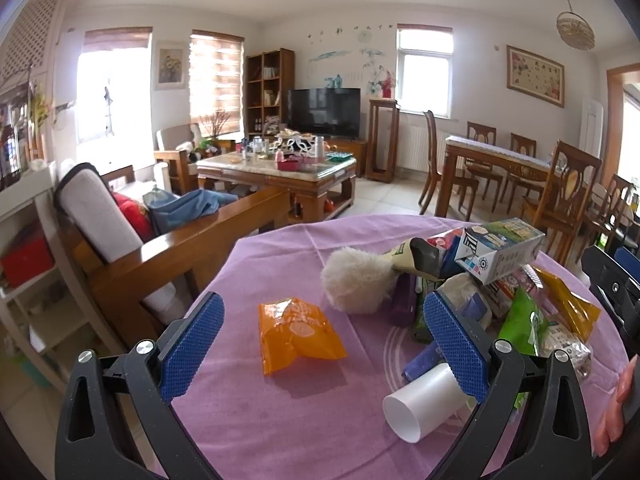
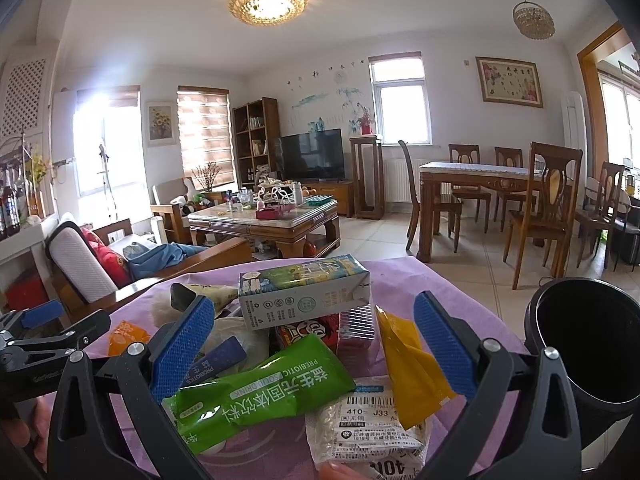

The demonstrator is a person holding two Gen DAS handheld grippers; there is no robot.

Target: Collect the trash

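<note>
A pile of trash lies on a round table under a purple cloth (image 1: 280, 412). In the left wrist view my left gripper (image 1: 324, 340) is open above an orange snack bag (image 1: 296, 334), with a white paper cup (image 1: 420, 404) lying by its right finger. A milk carton (image 1: 500, 254) and a fluffy white ball (image 1: 358, 286) sit further back. In the right wrist view my right gripper (image 2: 316, 348) is open over a green drink pouch (image 2: 256, 396), a yellow wrapper (image 2: 412, 372), a labelled white packet (image 2: 368, 428) and the milk carton (image 2: 304, 296).
A black round bin (image 2: 588, 344) stands at the table's right edge. A wooden sofa (image 1: 160, 256) is close on the left, a cluttered coffee table (image 1: 280, 172) behind it, and a dining table with chairs (image 1: 508, 168) to the right. Fingers of a hand (image 1: 616, 400) show low right.
</note>
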